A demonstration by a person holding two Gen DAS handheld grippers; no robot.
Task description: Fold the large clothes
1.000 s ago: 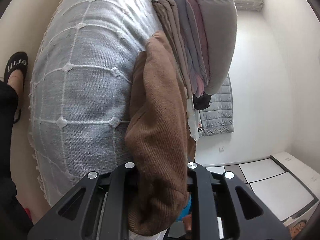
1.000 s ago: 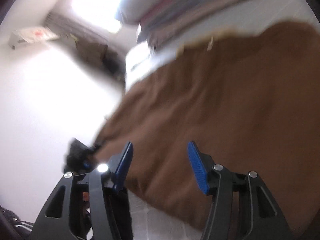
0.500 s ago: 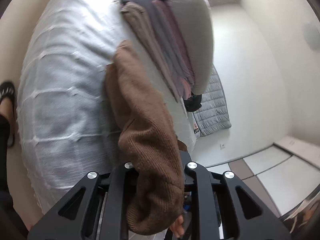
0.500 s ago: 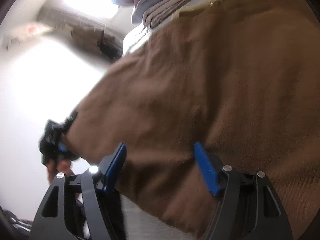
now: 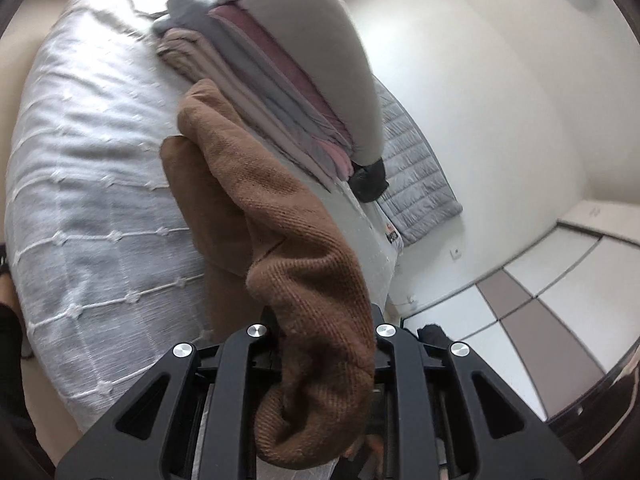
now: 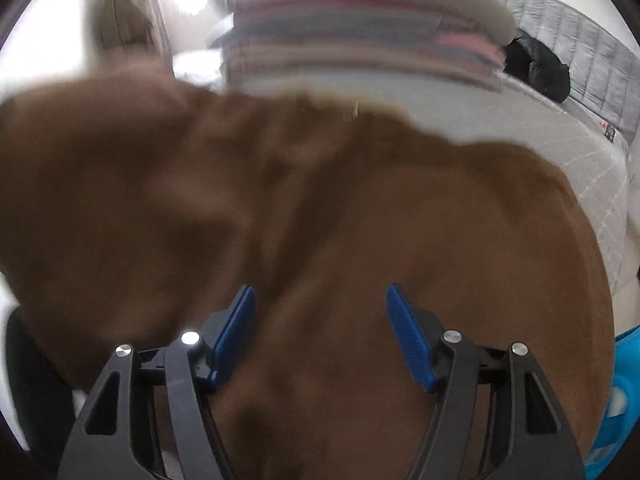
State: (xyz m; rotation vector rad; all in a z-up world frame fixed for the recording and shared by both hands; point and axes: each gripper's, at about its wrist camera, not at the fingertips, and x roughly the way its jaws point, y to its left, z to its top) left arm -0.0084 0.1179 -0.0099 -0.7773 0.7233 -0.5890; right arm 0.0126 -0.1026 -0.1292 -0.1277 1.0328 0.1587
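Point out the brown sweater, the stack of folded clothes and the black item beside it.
brown sweater (image 5: pixel 296 240), left wrist view, knit fold above the jaws.
stack of folded clothes (image 5: pixel 304 80), left wrist view, layered edges.
black item (image 6: pixel 536 66), right wrist view, its middle.

The brown knit sweater (image 5: pixel 280 216) is a coarse ribbed garment, bunched into a thick roll that runs from the 6 o'clock edge of the left wrist view up toward 11 o'clock. In the right wrist view it (image 6: pixel 320 216) spreads wide and blurred across the centre.
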